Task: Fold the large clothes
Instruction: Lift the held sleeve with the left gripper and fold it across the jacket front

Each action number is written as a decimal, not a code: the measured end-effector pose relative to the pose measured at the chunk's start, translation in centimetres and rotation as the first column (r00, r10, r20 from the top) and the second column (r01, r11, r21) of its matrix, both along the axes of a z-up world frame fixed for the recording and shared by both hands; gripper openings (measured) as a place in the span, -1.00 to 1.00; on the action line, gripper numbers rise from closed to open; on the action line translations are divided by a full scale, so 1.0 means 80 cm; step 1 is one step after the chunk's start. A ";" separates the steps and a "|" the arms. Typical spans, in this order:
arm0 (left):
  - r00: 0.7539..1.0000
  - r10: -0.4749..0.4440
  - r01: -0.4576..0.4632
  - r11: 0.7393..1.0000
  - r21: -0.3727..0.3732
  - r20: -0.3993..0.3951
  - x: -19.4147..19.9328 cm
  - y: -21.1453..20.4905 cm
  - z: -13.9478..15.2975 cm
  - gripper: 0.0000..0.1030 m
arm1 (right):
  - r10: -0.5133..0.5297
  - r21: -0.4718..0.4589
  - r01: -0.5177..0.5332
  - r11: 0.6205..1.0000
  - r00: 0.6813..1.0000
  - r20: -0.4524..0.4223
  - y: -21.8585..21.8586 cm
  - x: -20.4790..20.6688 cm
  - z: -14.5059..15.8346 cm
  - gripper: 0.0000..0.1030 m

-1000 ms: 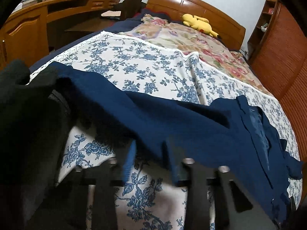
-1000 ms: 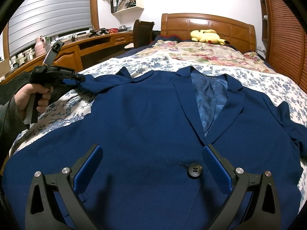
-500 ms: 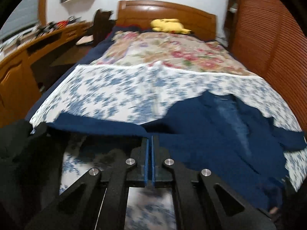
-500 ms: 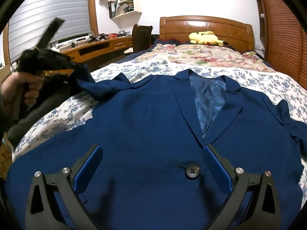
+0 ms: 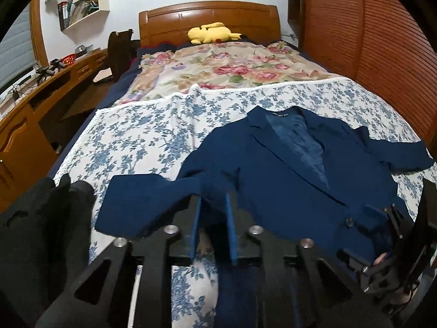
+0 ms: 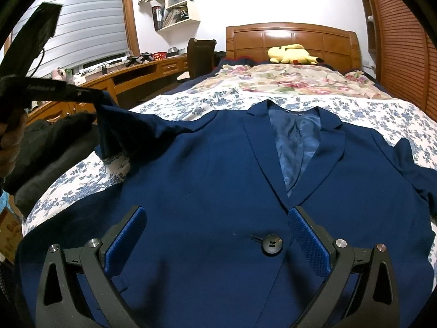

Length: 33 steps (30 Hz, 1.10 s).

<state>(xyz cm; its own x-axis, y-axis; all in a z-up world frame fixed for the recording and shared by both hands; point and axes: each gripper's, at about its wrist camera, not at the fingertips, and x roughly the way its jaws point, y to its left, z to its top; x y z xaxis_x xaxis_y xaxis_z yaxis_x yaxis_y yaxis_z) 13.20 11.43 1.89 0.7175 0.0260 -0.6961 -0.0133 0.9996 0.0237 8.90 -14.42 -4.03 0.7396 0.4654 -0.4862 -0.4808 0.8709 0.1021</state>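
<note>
A navy blazer (image 6: 218,177) lies face up on the blue-flowered bedspread (image 5: 142,136), lapels apart and one black button (image 6: 271,243) fastened. My left gripper (image 5: 213,202) has the blazer's left sleeve (image 5: 142,202) bunched between its blue pads, and its jaws are opening. From the right wrist view that left gripper (image 6: 92,97) is above the bed's left side, and the sleeve (image 6: 128,128) hangs from its tip. My right gripper (image 6: 215,216) hovers open over the blazer's front near the button, nothing between its fingers. It also shows at the blazer's hem as the right gripper (image 5: 379,213).
A black garment (image 5: 41,232) is heaped at the bed's near left corner. A yellow plush toy (image 5: 211,32) lies by the wooden headboard. A wooden desk (image 5: 41,87) and a chair stand left of the bed, louvred wooden doors (image 5: 368,41) on its right.
My left gripper has risen and swung towards the blazer, carrying the sleeve up off the bedspread. Its jaws were fully together half a second ago and now stand apart. The right gripper has stayed put.
</note>
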 end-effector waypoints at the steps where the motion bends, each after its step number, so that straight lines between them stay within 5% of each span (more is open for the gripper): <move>1: 1.000 0.008 -0.008 1.000 -0.001 0.005 -0.003 0.005 -0.001 -0.43 | 0.000 0.000 0.000 1.000 1.000 0.000 0.000 0.000 0.000 1.00; 9: 0.996 0.084 -0.083 0.996 -0.020 0.043 -0.017 0.055 -0.022 -0.26 | -0.001 -0.004 0.001 1.000 1.000 0.000 0.001 0.000 0.001 1.00; 12: 0.993 0.114 -0.112 0.992 -0.056 0.019 -0.011 0.082 -0.045 0.08 | -0.002 -0.009 0.002 1.000 1.000 -0.001 0.002 0.000 0.001 1.00; 22: 0.966 0.219 -0.234 0.967 -0.104 -0.135 0.034 0.156 -0.140 0.11 | 0.046 -0.085 -0.044 0.995 0.999 0.025 0.007 -0.018 0.023 1.00; 33: 0.937 0.278 -0.308 0.943 -0.123 -0.214 0.051 0.177 -0.174 0.11 | 0.071 -0.134 -0.071 0.988 0.997 -0.006 0.014 -0.011 0.016 1.00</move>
<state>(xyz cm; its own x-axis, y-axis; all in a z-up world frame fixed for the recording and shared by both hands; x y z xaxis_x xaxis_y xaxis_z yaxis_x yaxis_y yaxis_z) 17.26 25.62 -12.00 0.5474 0.0976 -0.8312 -0.3163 0.9436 -0.0975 7.98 -13.33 -2.78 0.7063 0.4475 -0.5485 -0.5419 0.8403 -0.0123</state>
